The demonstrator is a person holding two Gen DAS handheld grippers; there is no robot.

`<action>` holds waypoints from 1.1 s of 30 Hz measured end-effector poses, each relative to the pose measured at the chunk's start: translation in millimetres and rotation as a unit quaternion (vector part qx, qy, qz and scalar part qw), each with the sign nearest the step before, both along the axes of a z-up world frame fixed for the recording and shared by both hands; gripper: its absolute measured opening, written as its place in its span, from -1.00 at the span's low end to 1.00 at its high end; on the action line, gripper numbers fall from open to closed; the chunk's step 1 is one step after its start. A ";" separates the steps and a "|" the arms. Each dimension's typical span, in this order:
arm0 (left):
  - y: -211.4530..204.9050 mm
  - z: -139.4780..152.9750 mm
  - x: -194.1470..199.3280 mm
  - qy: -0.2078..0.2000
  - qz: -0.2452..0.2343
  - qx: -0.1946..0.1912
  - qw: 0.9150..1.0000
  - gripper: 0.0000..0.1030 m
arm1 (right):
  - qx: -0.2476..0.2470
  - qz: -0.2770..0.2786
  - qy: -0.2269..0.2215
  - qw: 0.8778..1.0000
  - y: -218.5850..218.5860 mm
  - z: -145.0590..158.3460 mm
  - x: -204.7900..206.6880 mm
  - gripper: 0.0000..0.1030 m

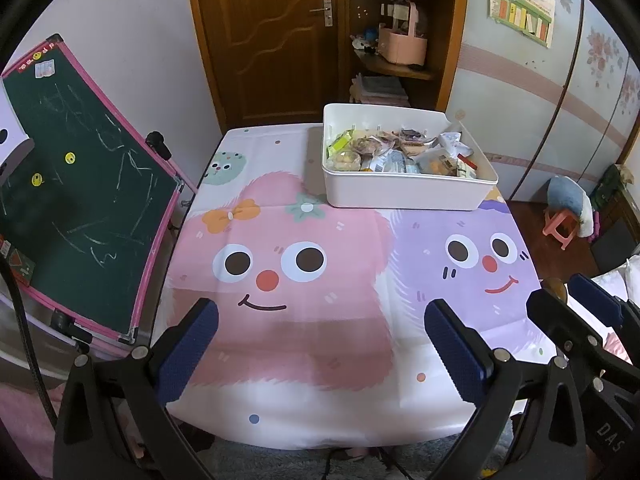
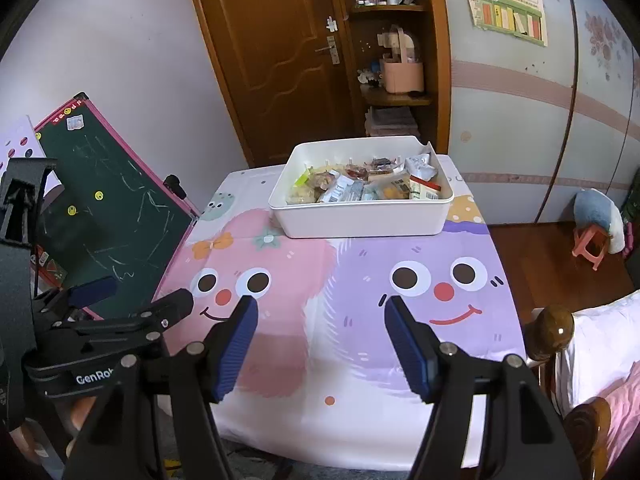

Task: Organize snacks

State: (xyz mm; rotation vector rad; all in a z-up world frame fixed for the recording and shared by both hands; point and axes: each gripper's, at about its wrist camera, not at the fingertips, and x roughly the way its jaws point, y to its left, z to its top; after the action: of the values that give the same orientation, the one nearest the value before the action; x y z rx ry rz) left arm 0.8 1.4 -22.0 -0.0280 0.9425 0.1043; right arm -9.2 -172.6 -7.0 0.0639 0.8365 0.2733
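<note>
A white plastic bin stands at the far end of the table and holds several wrapped snacks in a heap. My left gripper hovers open over the near part of the cartoon tablecloth with nothing between its blue pads. My right gripper is also open and empty, over the purple face on the tablecloth. In the left wrist view the right gripper shows at the right edge. In the right wrist view the left gripper shows at the left.
A green chalkboard with a pink frame leans at the table's left side. Behind the table are a wooden door and a corner shelf. A bed with wooden posts lies right of the table, and a pink stool stands on the floor.
</note>
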 end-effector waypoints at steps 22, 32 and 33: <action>-5.7 3.1 -7.1 -0.004 -0.002 0.000 1.000 0.99 | -0.007 -0.010 -0.009 1.000 -3.6 5.2 -3.3 0.29; 0.4 4.2 -9.3 -0.007 -0.002 -0.006 1.000 0.99 | -0.022 -0.013 0.006 1.000 0.0 -4.9 4.0 0.29; 0.3 4.3 -9.0 -0.007 -0.002 -0.006 1.000 0.99 | -0.022 -0.013 0.007 1.000 1.2 -5.7 4.1 0.29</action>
State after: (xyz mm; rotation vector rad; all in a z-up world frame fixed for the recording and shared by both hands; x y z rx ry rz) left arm -8.3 1.7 -17.7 -0.0376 0.9284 0.0956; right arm -5.1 -171.4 -12.7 0.0357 0.8553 0.2292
